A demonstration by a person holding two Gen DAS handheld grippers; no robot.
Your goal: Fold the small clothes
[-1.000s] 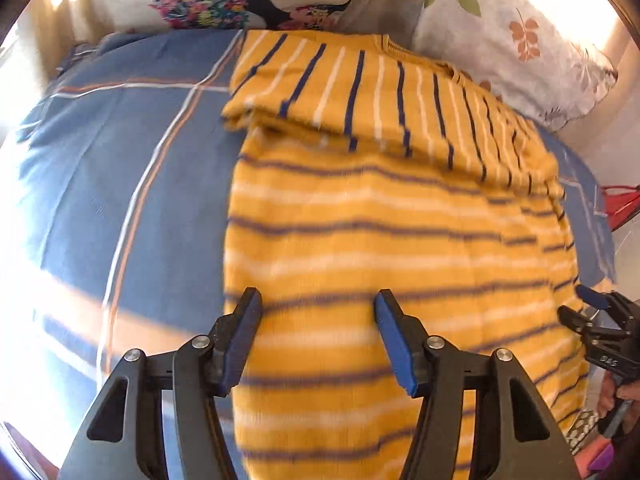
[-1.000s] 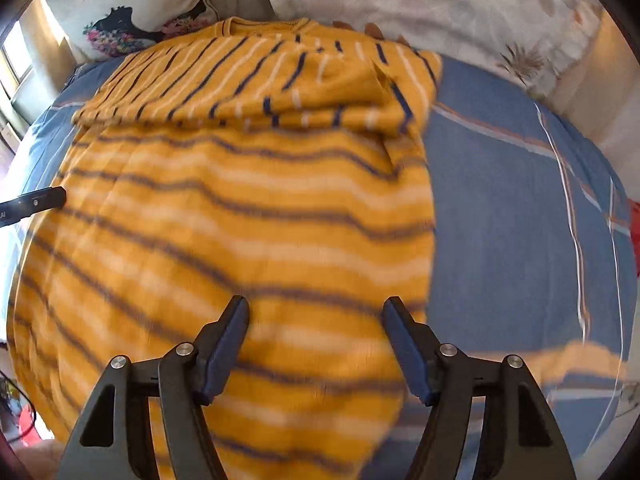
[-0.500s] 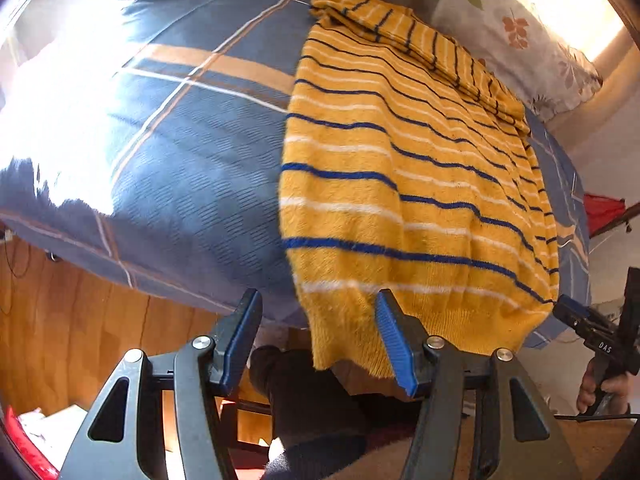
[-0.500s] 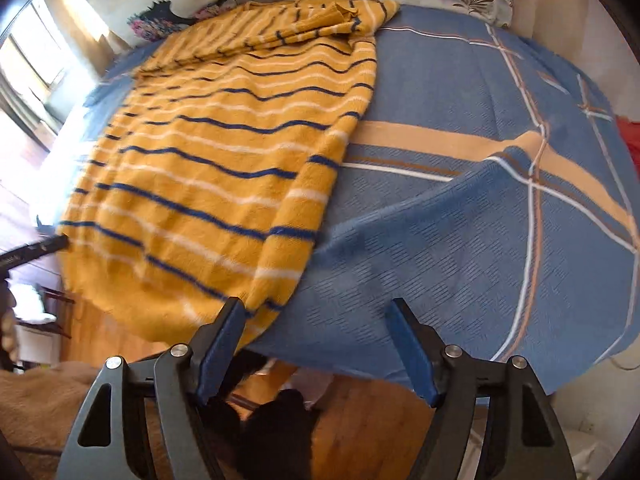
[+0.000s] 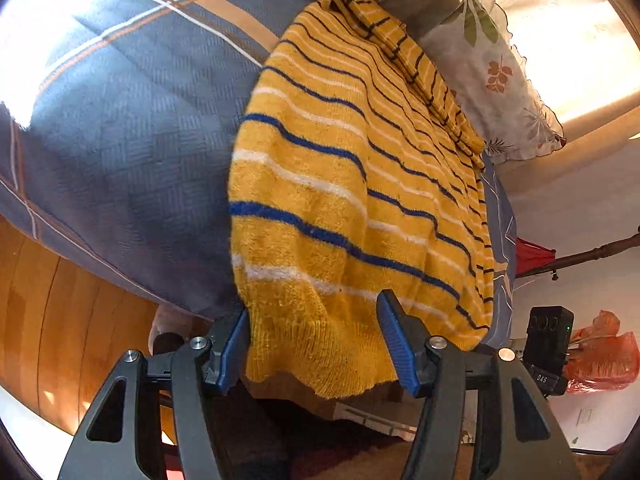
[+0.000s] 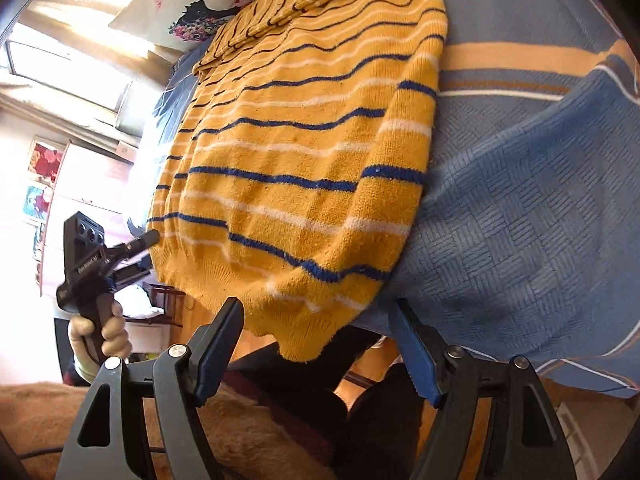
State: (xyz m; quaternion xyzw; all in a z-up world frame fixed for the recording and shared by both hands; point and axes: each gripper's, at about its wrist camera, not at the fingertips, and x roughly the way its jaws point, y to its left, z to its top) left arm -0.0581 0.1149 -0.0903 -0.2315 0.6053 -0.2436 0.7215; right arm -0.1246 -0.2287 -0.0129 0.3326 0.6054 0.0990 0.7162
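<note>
A yellow sweater [image 5: 344,184] with blue and white stripes lies flat on a blue plaid bed cover [image 5: 120,140], its hem hanging over the near edge and its sleeves folded across the far end. My left gripper [image 5: 316,348] is open, its jaws on either side of the hem's left corner, not closed on it. In the right wrist view the sweater [image 6: 300,152] hangs the same way. My right gripper [image 6: 320,344] is open just below the hem's right corner. The left gripper also shows in the right wrist view [image 6: 148,237], by the hem's other corner.
Floral pillows [image 5: 492,72] lie at the bed's far end. The wooden floor [image 5: 48,320] lies below the bed edge. A person's dark-clothed legs [image 6: 368,408] stand under the grippers. A red plastic bag [image 5: 600,352] lies at the right. A window [image 6: 64,68] is at the left.
Both grippers have drawn back from over the sweater's body and dropped to the hem at the bed's near edge. The sweater has not moved.
</note>
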